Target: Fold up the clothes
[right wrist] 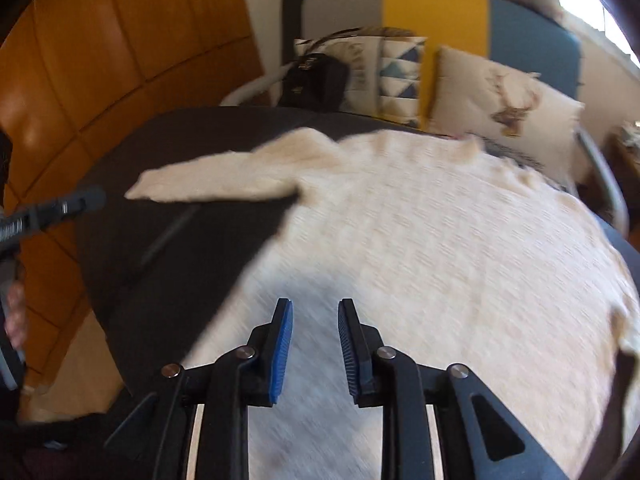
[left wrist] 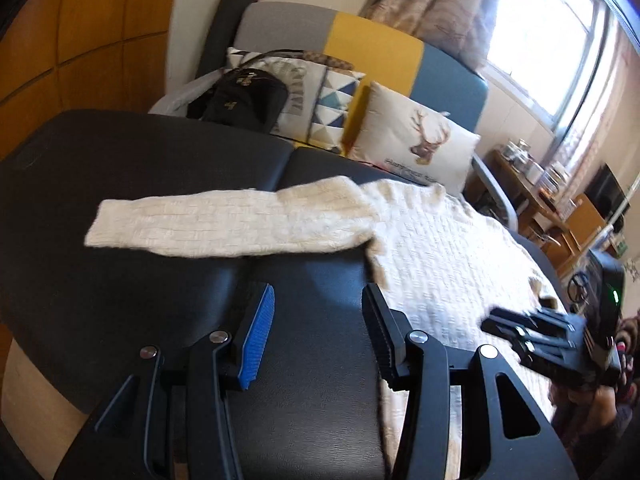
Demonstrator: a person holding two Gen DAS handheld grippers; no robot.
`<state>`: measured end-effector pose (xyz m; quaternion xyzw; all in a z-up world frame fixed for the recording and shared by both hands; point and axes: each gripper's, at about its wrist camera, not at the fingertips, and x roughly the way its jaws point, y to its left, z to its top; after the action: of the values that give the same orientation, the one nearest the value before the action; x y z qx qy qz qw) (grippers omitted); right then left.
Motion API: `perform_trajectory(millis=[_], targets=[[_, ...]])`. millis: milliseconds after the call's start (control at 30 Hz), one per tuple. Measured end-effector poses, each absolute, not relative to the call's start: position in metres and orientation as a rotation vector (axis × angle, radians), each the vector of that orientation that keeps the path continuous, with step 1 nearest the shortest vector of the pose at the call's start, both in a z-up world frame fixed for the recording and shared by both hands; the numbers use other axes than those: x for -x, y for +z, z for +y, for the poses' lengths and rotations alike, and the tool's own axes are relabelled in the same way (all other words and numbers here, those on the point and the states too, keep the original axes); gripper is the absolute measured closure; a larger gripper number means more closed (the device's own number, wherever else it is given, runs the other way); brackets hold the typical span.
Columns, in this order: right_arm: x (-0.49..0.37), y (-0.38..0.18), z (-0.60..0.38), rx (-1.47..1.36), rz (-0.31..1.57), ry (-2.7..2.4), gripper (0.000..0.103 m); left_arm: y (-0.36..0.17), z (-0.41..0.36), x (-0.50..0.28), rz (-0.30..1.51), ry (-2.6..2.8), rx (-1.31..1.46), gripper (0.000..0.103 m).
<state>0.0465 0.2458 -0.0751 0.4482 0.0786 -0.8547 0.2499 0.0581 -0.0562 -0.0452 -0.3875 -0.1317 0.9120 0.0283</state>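
Cream knit sweater [right wrist: 420, 240] lies flat across the black table [left wrist: 120, 160], one sleeve [left wrist: 224, 222] out toward its far-left corner; left gripper [left wrist: 318, 328] wide, right gripper [right wrist: 315, 344] narrower, both empty; folding apparently not begun, the sleeve probably needs grasping first.

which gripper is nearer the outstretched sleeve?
Left. The left gripper hovers over the black table just short of the sleeve; the right gripper is over the sweater body.

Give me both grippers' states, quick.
Left gripper: open, holding nothing, over the black table.
Right gripper: open, holding nothing, over the cream sweater.
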Motion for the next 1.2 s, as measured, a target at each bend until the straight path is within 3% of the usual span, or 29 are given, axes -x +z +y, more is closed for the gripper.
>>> perform_trajectory(millis=[100, 133, 233, 367, 400, 433, 500, 533, 633, 667, 700, 800, 833, 1000, 1033, 1067, 1200], targets=[[-0.068, -0.092, 0.275, -1.317, 0.259, -2.409, 0.081, -0.039, -0.033, -0.056, -0.362, 2.79, 1.172, 0.054], [-0.075, -0.099, 0.284, -1.352, 0.268, -2.432, 0.101, -0.036, -0.024, -0.057, -0.354, 2.777, 1.16, 0.054], [-0.095, -0.115, 0.31, -1.447, 0.28, -2.495, 0.103, -0.027, 0.003, -0.062, -0.303, 2.738, 1.126, 0.054], [-0.114, -0.078, 0.328, -1.273, 0.152, -2.612, 0.103, -0.013, 0.036, -0.079, -0.206, 2.724, 1.059, 0.054], [-0.123, -0.062, 0.336, -1.197, 0.078, -2.65, 0.097, -0.011, 0.041, -0.085, -0.191, 2.721, 1.04, 0.054], [-0.125, -0.052, 0.339, -1.154, 0.012, -2.67, 0.064, -0.011, 0.044, -0.092, -0.186, 2.72, 1.028, 0.054], [-0.113, -0.054, 0.334, -1.21, -0.01, -2.676, 0.038, -0.013, 0.046, -0.104, -0.184, 2.719, 1.018, 0.052], [-0.093, -0.067, 0.329, -1.271, 0.0, -2.661, 0.038, -0.017, 0.045, -0.109, -0.188, 2.715, 1.031, 0.047], [-0.064, -0.115, 0.323, -1.454, 0.047, -2.557, 0.04, -0.026, 0.031, -0.121, -0.193, 2.736, 1.045, 0.046], [-0.068, -0.127, 0.319, -1.483, 0.101, -2.547, 0.047, -0.03, 0.025, -0.122, -0.188, 2.753, 1.06, 0.046], [-0.072, -0.137, 0.315, -1.494, 0.153, -2.544, 0.075, -0.033, 0.019, -0.124, -0.183, 2.769, 1.074, 0.046], [-0.077, -0.133, 0.305, -1.445, 0.229, -2.541, 0.097, -0.044, 0.0, -0.125, -0.17, 2.813, 1.129, 0.046], [-0.076, -0.124, 0.304, -1.426, 0.209, -2.529, 0.099, -0.045, -0.005, -0.124, -0.164, 2.825, 1.142, 0.046], [-0.08, -0.043, 0.332, -1.185, -0.059, -2.559, 0.096, -0.048, -0.015, -0.109, -0.193, 2.803, 1.137, 0.042], [-0.081, -0.034, 0.34, -1.197, -0.093, -2.52, 0.074, -0.052, -0.012, -0.102, -0.216, 2.779, 1.152, 0.041], [-0.081, -0.031, 0.347, -1.23, -0.093, -2.495, 0.066, -0.057, -0.008, -0.096, -0.241, 2.746, 1.165, 0.041], [-0.087, -0.071, 0.365, -1.469, 0.253, -2.581, 0.065, -0.083, 0.028, -0.074, -0.232, 2.603, 1.217, 0.041]])
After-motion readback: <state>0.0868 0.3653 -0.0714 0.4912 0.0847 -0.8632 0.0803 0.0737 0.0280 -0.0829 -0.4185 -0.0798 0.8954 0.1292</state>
